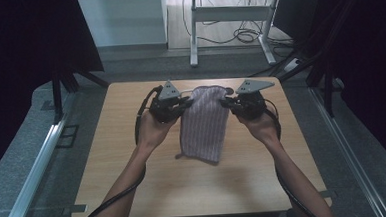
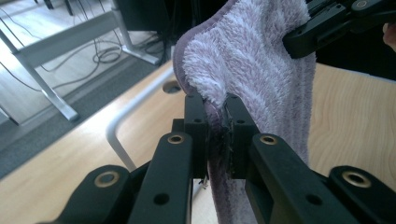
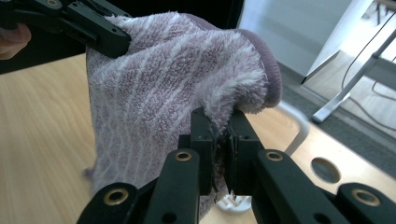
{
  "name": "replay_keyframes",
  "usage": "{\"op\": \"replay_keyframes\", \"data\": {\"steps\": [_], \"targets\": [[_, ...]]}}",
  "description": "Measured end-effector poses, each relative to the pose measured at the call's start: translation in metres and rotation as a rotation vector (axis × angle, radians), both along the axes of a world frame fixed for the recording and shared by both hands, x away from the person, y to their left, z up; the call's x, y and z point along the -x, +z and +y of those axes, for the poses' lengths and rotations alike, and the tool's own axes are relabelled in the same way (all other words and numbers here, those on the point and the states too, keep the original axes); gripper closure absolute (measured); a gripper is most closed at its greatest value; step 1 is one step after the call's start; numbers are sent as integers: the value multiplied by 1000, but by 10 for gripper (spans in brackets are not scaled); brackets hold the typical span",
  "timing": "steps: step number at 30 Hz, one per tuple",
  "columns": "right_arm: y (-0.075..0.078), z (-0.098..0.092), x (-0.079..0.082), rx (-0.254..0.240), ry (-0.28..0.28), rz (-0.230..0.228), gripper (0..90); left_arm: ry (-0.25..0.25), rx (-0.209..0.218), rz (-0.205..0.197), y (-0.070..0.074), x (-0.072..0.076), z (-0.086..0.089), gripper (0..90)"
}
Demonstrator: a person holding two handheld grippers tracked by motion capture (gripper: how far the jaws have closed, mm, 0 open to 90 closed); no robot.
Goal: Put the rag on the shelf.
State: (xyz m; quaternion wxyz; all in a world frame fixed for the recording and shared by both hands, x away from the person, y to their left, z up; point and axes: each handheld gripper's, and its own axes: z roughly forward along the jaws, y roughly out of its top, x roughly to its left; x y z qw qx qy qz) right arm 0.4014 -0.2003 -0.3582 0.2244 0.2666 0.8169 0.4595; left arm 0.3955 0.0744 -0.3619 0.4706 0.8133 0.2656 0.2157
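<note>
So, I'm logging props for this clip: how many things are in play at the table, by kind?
Striped purple towel: 1
Handheld grippers: 2, the left gripper and the right gripper, each pinching a top corner of the towel
Total: 3

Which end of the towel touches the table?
The near end of the striped towel; its far corners are held up by the left gripper and right gripper.

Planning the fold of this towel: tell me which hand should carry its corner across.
No clear favourite, perhaps the left. Both tongs, left and right, are shut on the top corners of the towel, lifted level. The towel's lower end trails on the table slightly rightward, so left crosses toward it.
</note>
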Motion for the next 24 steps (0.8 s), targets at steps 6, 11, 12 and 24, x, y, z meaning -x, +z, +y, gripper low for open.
{"op": "replay_keyframes", "data": {"steps": [6,11,12,24], "targets": [[21,2,-9,-8,-12,-43,831,18,0,-33,24,-12,1,822],[39,3,-19,-20,-31,-79,830,32,5,-43,40,-25,1,819],[43,3,-22,-24,-34,-84,829,32,5,-43,40,-25,1,818],[81,13,-54,-30,-84,-135,825,75,25,-52,72,-60,3,813]]}}
